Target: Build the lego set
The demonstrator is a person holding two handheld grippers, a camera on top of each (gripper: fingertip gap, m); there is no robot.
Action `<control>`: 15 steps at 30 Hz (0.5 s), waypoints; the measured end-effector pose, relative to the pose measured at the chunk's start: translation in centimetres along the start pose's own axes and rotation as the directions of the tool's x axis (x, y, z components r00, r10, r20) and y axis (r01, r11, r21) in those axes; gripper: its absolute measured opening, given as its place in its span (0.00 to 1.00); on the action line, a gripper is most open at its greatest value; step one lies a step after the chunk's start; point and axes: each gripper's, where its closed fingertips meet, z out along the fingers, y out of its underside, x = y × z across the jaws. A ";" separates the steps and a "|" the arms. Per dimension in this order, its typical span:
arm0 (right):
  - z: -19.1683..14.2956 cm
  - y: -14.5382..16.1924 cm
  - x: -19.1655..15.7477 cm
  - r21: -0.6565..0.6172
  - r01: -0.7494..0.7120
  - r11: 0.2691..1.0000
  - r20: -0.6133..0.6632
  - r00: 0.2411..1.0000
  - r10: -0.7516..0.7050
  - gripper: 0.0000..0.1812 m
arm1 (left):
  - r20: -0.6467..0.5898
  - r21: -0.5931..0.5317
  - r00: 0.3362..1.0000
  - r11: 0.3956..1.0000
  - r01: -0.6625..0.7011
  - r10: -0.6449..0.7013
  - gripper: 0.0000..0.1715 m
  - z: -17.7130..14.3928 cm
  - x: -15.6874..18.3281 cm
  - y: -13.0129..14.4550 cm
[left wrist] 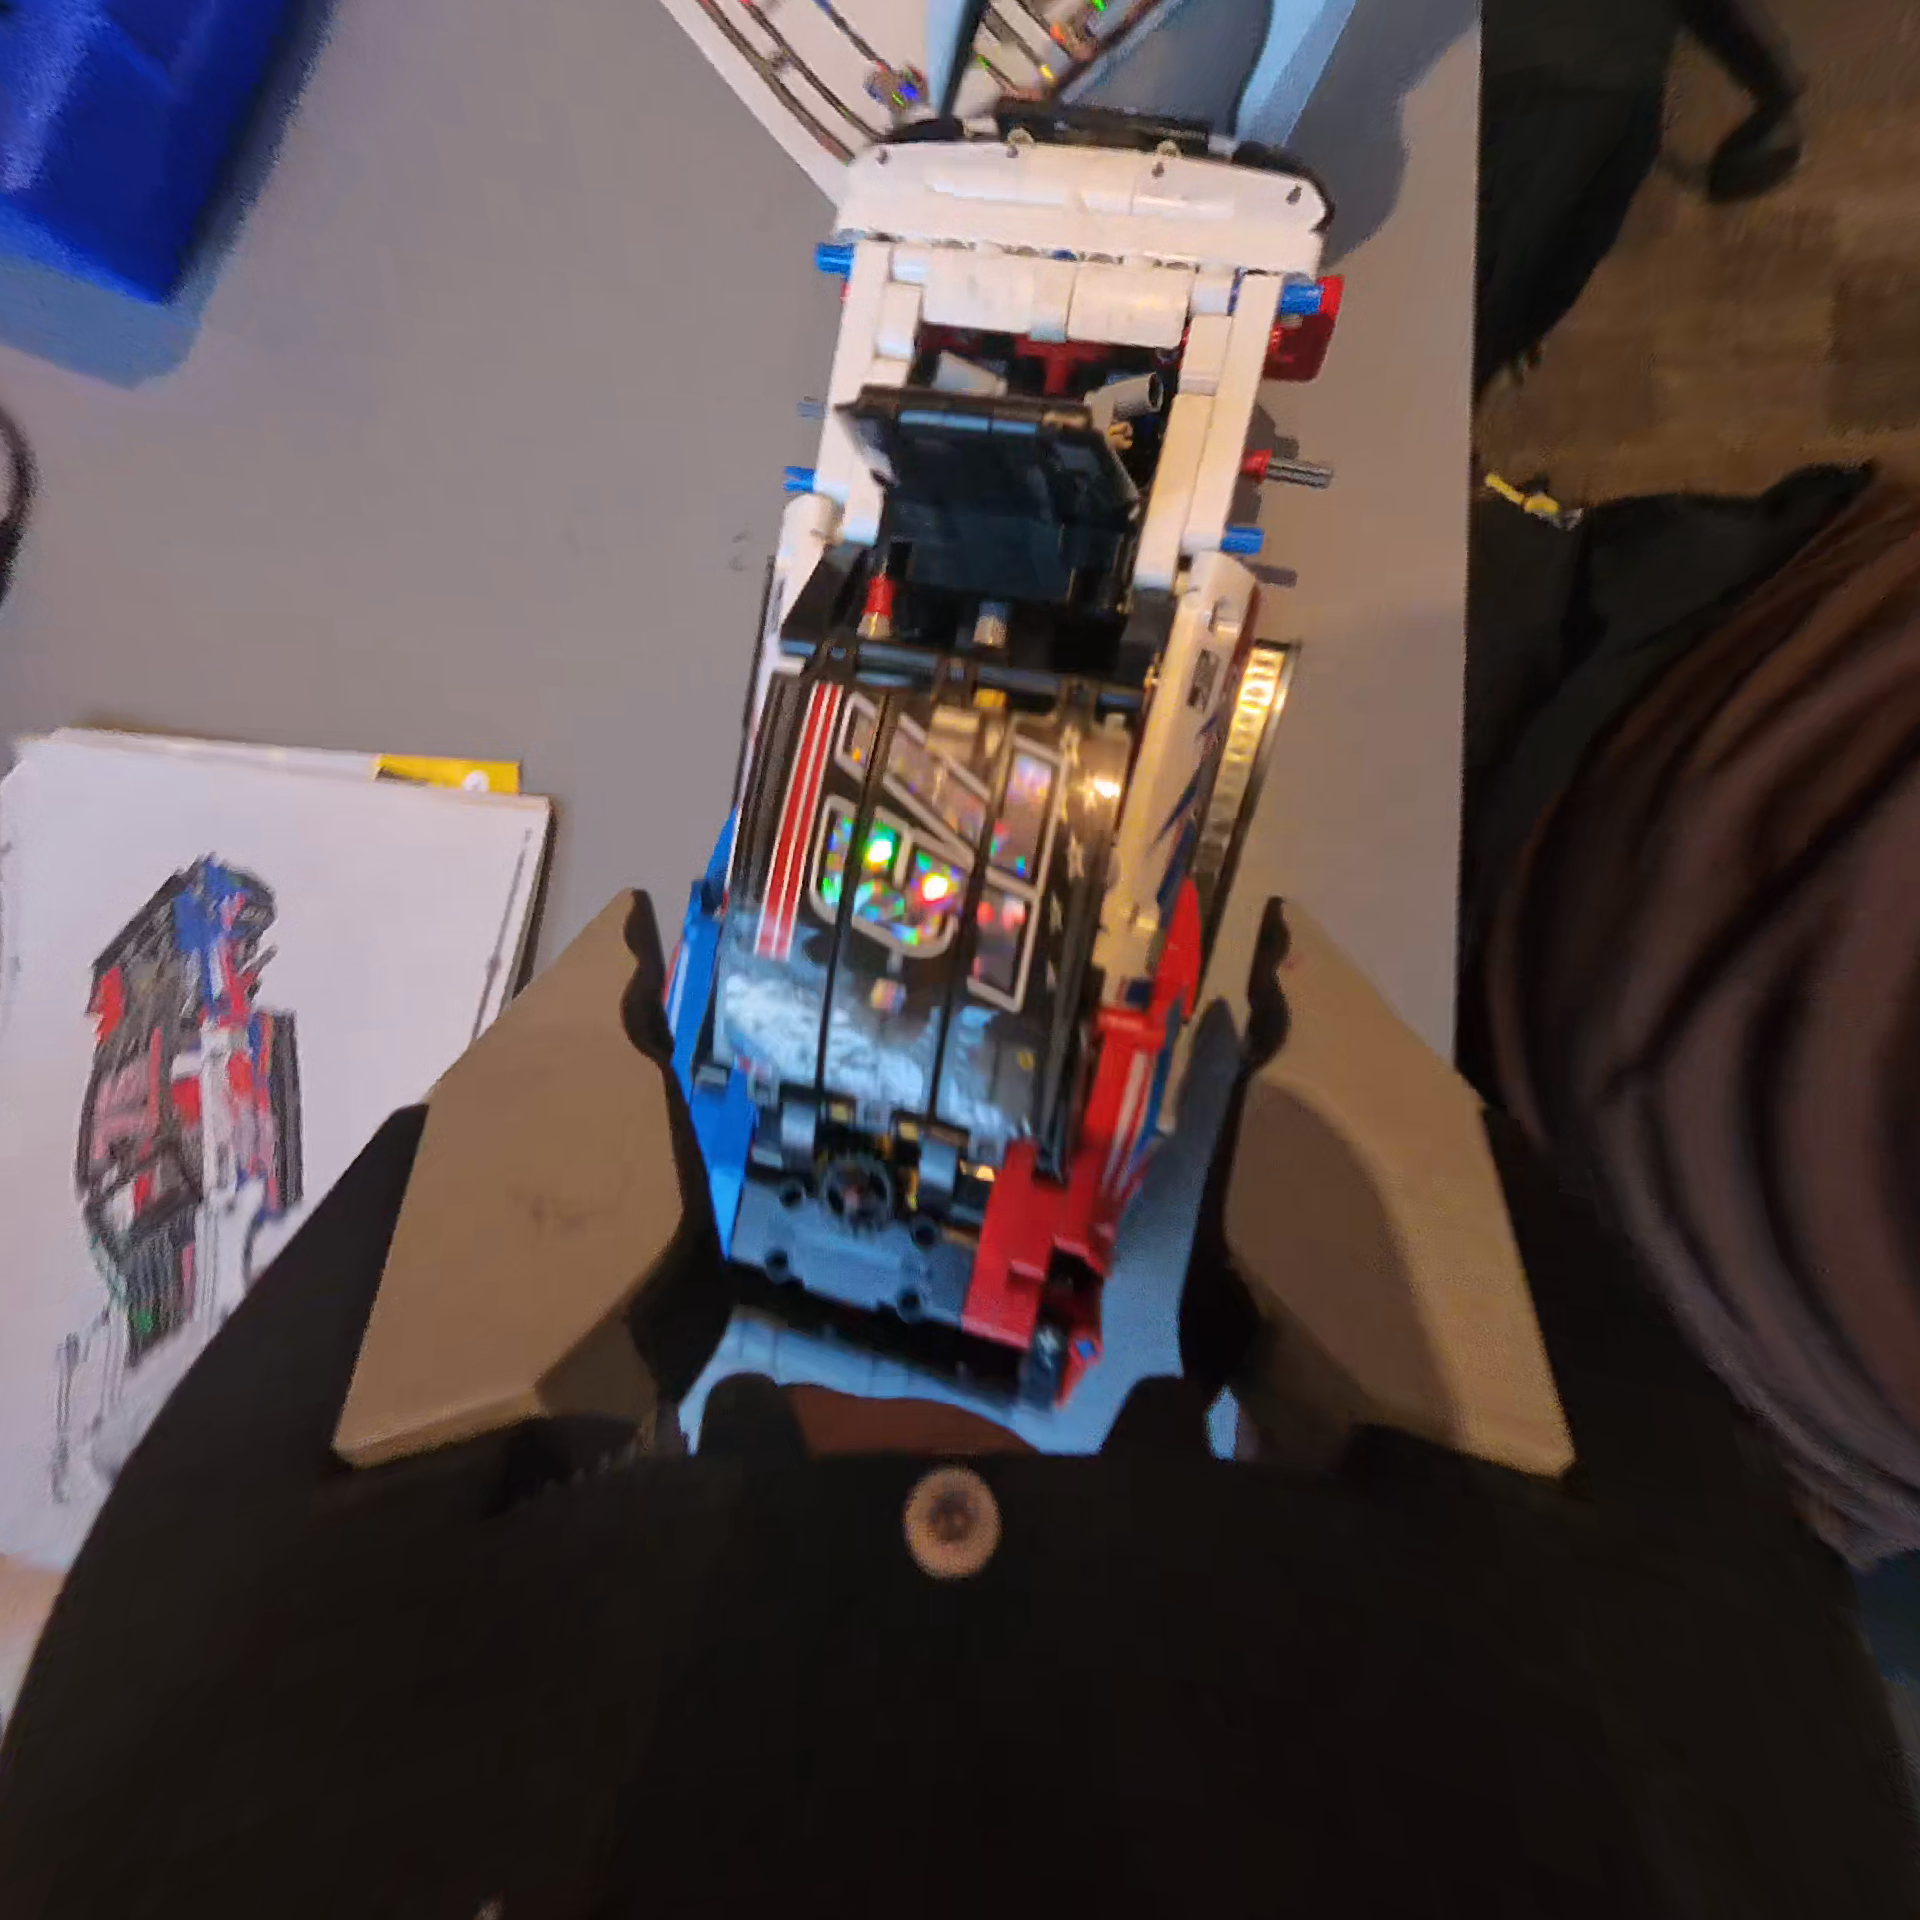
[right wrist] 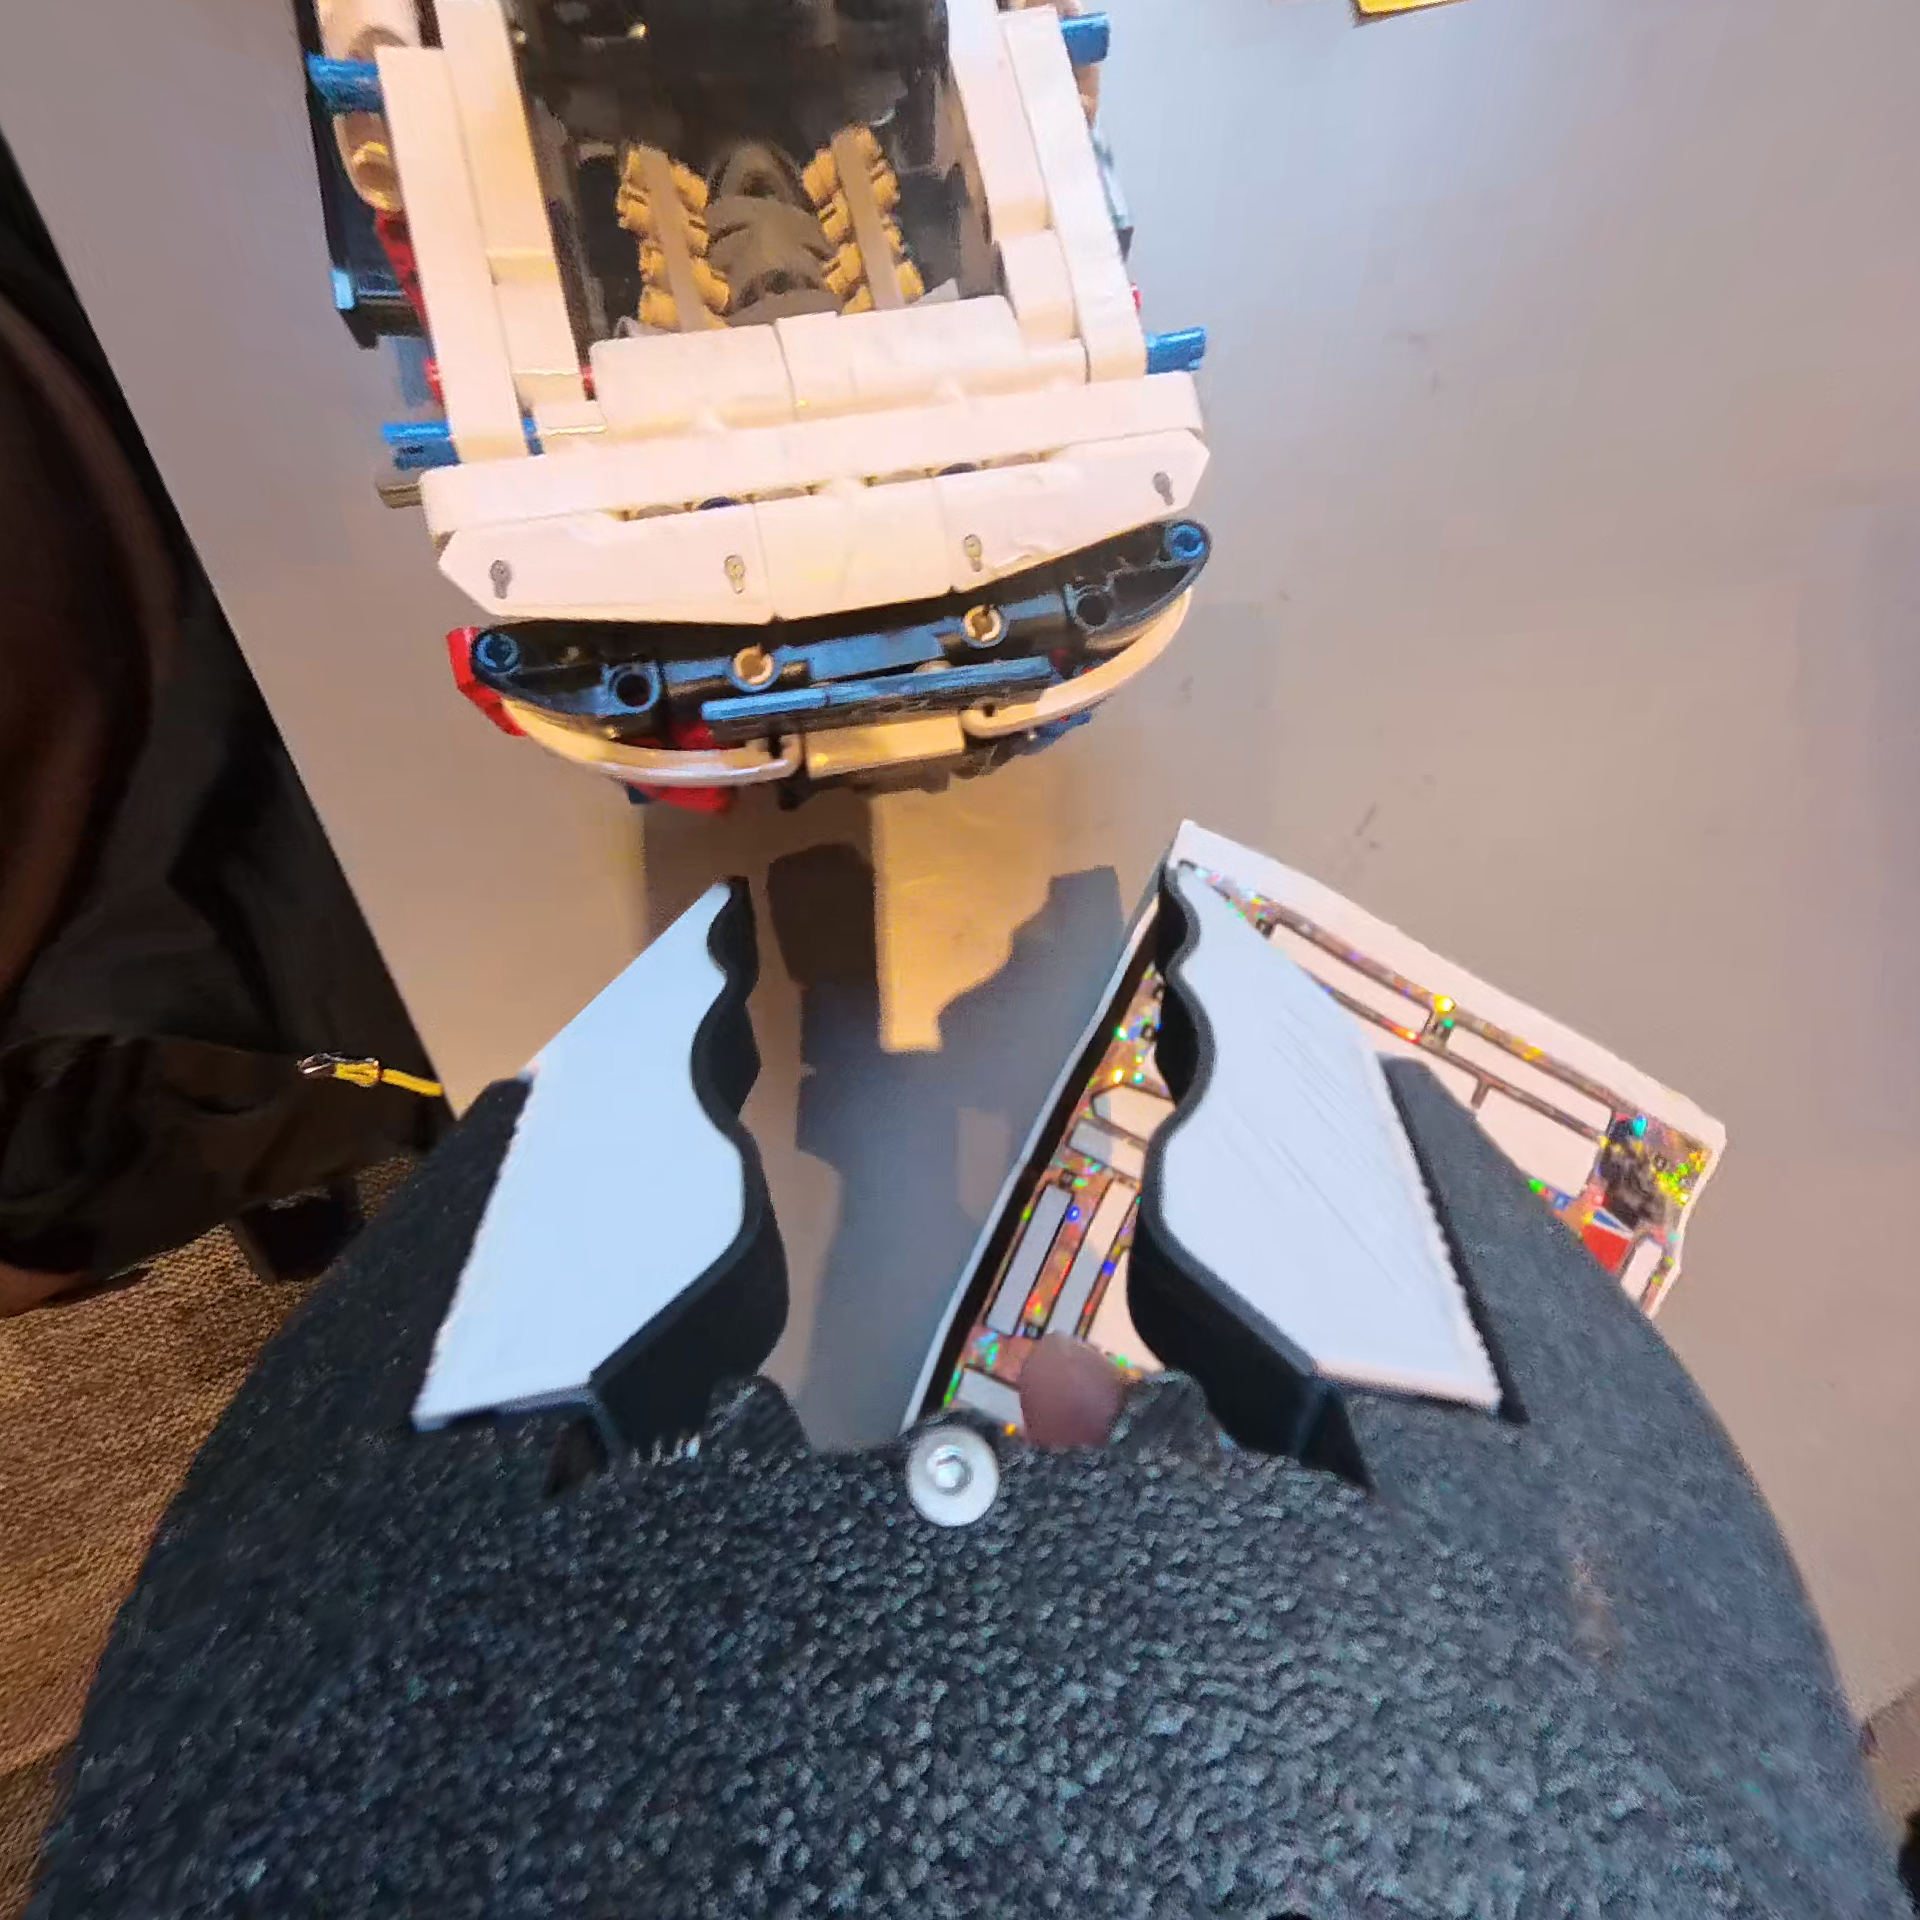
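A Lego car (left wrist: 987, 727) lies on the grey table (left wrist: 468, 468), with a white front, a black roof with shiny stickers, and a red and blue rear. My left gripper (left wrist: 956, 909) has tan fingers (left wrist: 520, 1174) on either side of the car's rear end, closed against its blue and red sides. In the right wrist view the car's white front bumper (right wrist: 821, 540) faces me. My right gripper (right wrist: 951, 894) is open and empty, just short of the bumper and low over the table.
An open instruction booklet (left wrist: 260, 1039) lies left of the car. A blue bin (left wrist: 104, 135) stands at the far left. A shiny sticker sheet (right wrist: 1455, 1091) lies under my right finger. The table edge (left wrist: 1470, 727) runs beside the car, with a person's dark clothing (left wrist: 1714, 935) beyond. The tips of one gripper are about 20 cm away from the tips of the other.
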 end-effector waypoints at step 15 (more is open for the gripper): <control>3.3 -1.7 0.5 0.056 0.170 0.984 0.149 0.973 -0.176 0.41 | 0.122 0.121 0.909 0.915 0.385 -0.399 0.59 -4.6 -0.2 12.4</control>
